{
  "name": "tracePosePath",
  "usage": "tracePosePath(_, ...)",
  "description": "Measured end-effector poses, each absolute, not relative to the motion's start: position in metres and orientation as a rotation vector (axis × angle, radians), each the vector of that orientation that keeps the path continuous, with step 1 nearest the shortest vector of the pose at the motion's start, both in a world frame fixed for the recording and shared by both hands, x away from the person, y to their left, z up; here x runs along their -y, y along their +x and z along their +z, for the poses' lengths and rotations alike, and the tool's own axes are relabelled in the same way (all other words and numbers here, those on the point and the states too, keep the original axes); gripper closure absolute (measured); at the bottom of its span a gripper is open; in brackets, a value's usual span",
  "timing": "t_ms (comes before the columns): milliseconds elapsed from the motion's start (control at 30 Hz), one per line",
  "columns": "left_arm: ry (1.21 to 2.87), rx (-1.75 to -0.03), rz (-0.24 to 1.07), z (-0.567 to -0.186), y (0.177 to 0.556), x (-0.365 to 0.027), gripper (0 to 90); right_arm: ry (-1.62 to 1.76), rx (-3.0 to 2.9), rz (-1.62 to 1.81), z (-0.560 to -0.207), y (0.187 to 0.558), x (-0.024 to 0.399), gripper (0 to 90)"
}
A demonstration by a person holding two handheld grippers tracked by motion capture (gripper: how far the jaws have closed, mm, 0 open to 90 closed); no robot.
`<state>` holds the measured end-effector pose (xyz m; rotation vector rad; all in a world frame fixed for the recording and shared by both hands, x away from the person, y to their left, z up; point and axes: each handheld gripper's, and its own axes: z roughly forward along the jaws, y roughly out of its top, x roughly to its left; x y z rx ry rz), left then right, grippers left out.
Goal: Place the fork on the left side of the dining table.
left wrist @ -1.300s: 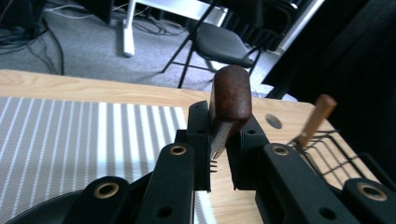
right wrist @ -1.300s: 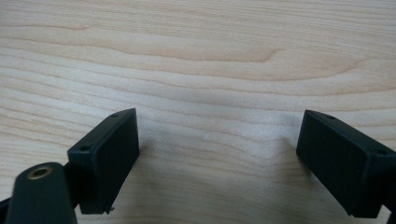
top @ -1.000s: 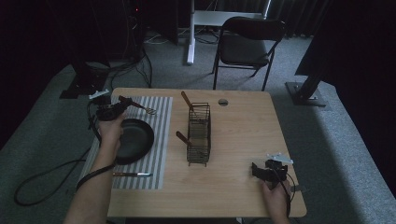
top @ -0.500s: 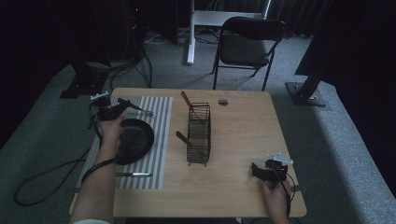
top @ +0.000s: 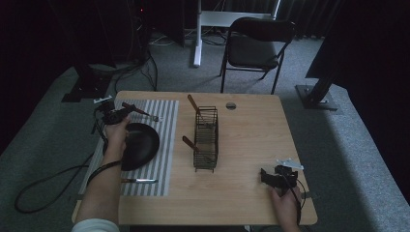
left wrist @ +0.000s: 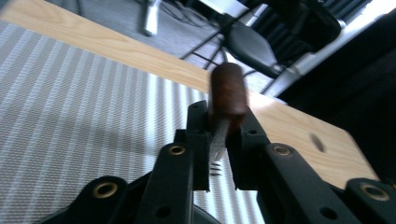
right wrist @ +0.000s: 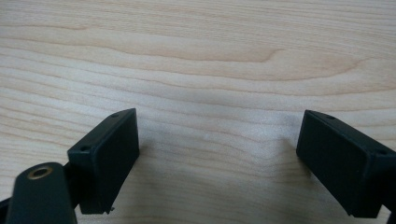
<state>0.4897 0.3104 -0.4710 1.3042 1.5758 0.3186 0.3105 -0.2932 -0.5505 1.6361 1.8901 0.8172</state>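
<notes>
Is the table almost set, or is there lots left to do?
Done: a black plate and a knife lie on the striped mat. In hand: the left gripper is shut on a wooden-handled fork above the mat. Left: two more wooden-handled utensils sit in the wire rack. The right gripper rests open.

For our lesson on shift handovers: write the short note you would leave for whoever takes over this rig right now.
Left gripper: shut on a wooden-handled fork, above the striped mat's far end.
Right gripper: open, holding nothing, resting low over bare table at the near right.
Black plate on the mat, knife near its front edge.
Wire rack at mid-table holds two more wooden-handled utensils.
Done: plate and knife laid.
Left, probably: lay the fork, then fetch the others.
</notes>
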Motion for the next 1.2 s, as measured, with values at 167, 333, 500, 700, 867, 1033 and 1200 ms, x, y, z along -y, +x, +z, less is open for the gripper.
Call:
tracePosePath(167,1.257,-1.599,0.271,-0.476,0.494,-0.314,70.7,1.636,-1.890,0.817,-0.550,0.310,0.293,12.8)
tracePosePath(333,1.259,-1.610,0.282,-0.479,0.495,-0.314,67.5,1.636,-1.890,0.817,-0.550,0.310,0.293,12.8)
tracePosePath(500,1.241,-1.613,0.270,-0.484,0.494,-0.317,63.0,1.636,-1.890,0.817,-0.550,0.310,0.293,12.8)
tracePosePath(700,1.261,-1.658,0.276,-0.488,0.496,-0.316,61.1,1.636,-1.890,0.817,-0.550,0.310,0.293,12.8)
tracePosePath(867,1.339,-1.724,0.341,-0.492,0.502,-0.316,53.2,1.636,-1.890,0.817,-0.550,0.310,0.293,12.8)
tracePosePath(1033,1.364,-1.767,0.312,-0.498,0.511,-0.315,46.6,1.636,-1.890,0.817,-0.550,0.310,0.293,12.8)
tracePosePath(1200,1.422,-1.840,0.348,-0.502,0.514,-0.313,41.2,1.636,-1.890,0.817,-0.550,0.310,0.293,12.8)
